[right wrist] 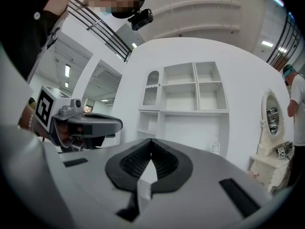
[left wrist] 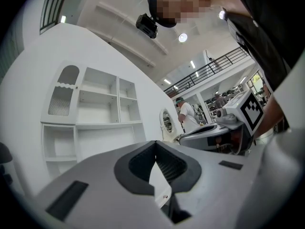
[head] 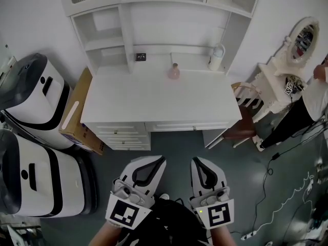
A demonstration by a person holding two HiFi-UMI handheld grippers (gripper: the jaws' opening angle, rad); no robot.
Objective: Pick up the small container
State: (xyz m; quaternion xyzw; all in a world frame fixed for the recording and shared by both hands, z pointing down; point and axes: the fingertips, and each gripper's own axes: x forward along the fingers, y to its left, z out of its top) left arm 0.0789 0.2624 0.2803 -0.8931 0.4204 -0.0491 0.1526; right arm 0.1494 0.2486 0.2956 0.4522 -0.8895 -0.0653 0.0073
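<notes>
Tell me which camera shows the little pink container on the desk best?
The head view: the pink container stands unobstructed near the back of the white desk. Neither gripper view shows it; both show only shelves above their own jaws.

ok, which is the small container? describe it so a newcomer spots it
Find the white desk with a shelf unit on its back. Midway along the desktop's rear stands a small pink container with a narrow neck. Only it is pink: the jug to its right is white and taller, the square plaque to its left dark.
</notes>
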